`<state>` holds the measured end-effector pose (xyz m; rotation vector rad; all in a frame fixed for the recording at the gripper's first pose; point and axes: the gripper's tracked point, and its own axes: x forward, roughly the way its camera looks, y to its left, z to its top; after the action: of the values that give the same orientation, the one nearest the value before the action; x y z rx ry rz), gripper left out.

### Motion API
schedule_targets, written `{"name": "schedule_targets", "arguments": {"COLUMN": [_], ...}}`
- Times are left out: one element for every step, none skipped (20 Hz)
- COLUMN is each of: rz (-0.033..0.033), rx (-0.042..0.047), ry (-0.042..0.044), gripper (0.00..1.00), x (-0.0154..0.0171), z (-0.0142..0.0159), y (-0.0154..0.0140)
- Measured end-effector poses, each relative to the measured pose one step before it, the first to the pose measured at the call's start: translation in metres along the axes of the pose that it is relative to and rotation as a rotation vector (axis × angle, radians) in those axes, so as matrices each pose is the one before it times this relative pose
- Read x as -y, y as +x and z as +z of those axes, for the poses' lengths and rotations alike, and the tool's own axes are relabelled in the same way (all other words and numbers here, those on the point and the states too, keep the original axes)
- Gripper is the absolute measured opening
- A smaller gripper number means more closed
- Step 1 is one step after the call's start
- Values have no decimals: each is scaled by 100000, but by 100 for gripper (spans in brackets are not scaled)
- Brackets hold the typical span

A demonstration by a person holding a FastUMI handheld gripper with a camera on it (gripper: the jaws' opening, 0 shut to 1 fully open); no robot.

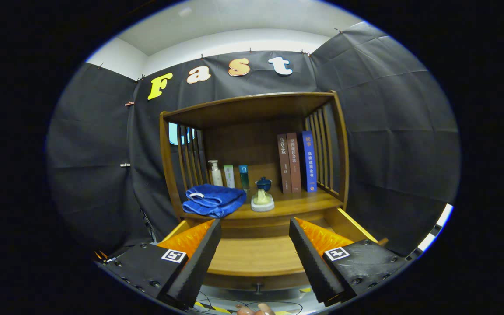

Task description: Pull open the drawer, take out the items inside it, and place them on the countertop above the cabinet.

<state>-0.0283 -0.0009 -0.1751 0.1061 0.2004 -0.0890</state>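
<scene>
The wooden drawer [256,256] stands pulled open under the cabinet's countertop [304,200], and its bare wooden bottom shows between my fingers. My gripper [255,227] is open, hovering above the drawer with nothing between its fingers. On the countertop beyond the fingers lie a folded blue towel [213,200] on the left and a pale green holder [262,201] beside it with a small dark blue lidded pot [264,183] just behind.
Several small bottles [229,175] stand at the back left of the shelf, three upright books [296,162] at the back right. Slatted wooden sides and a wooden top enclose the shelf. A knob [257,287] sticks out of the drawer front. Fingertips of a hand [255,309] show below.
</scene>
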Motion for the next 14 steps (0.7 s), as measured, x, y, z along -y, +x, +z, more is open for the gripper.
{"name": "schedule_targets", "arguments": {"rz": [-497,-127,-140,99,-197,-167,-84,-220,-136,-1057,-1365,-540,-217,-33], "rx": [-100,-820,-1303,-2064,-1597,-1768,-1508,-827,-287,-294,-330,-544,-911,-1081], "ry": [174,-64,-115,-185,588,368,398,342,691,121,770,800,372,-504], "gripper": [99,99,99,99,99,99,99,99,99,99,99,99,99,99], "x": [89,-13,-42,-32,11,103,161,208,197,383,401,200,-26,7], "z": [-1392,-1571,-1739,-1790,-1503,-1390,-1442,-999,-1047,-689,-664,-661,-529,-676], "y": [-936,-748,-545,-281,-148,17,188,376,367,497,626,557,474,335]}}
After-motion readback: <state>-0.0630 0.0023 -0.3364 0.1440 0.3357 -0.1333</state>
